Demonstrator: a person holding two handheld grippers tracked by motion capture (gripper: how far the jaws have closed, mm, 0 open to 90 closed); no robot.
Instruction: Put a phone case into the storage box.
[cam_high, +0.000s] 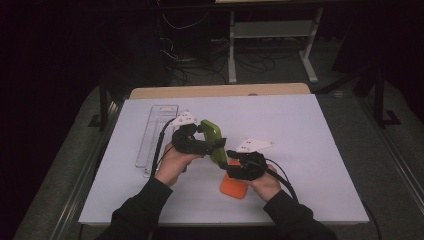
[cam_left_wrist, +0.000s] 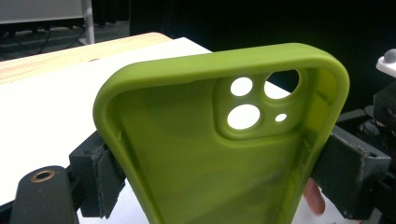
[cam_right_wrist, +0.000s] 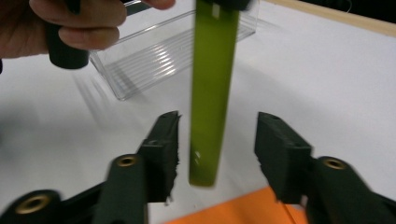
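A green phone case (cam_high: 212, 140) is held upright above the white table, and my left gripper (cam_high: 204, 141) is shut on it. In the left gripper view the case (cam_left_wrist: 210, 163) shows its inner side with the camera cut-outs, and the pads (cam_left_wrist: 100, 179) press on its two long edges. My right gripper (cam_high: 233, 161) sits just right of it, open. In the right gripper view the case (cam_right_wrist: 210, 93) hangs edge-on between the spread jaws of that gripper (cam_right_wrist: 217, 149), touching neither pad. An orange phone case (cam_high: 235, 189) lies flat under the right gripper.
A clear plastic tray (cam_high: 155, 135) lies lengthwise at the left of the white mat (cam_high: 300, 130), and it shows behind the green case in the right gripper view (cam_right_wrist: 159, 51). A wooden table edge (cam_high: 220, 91) runs along the back. Free room lies to the right.
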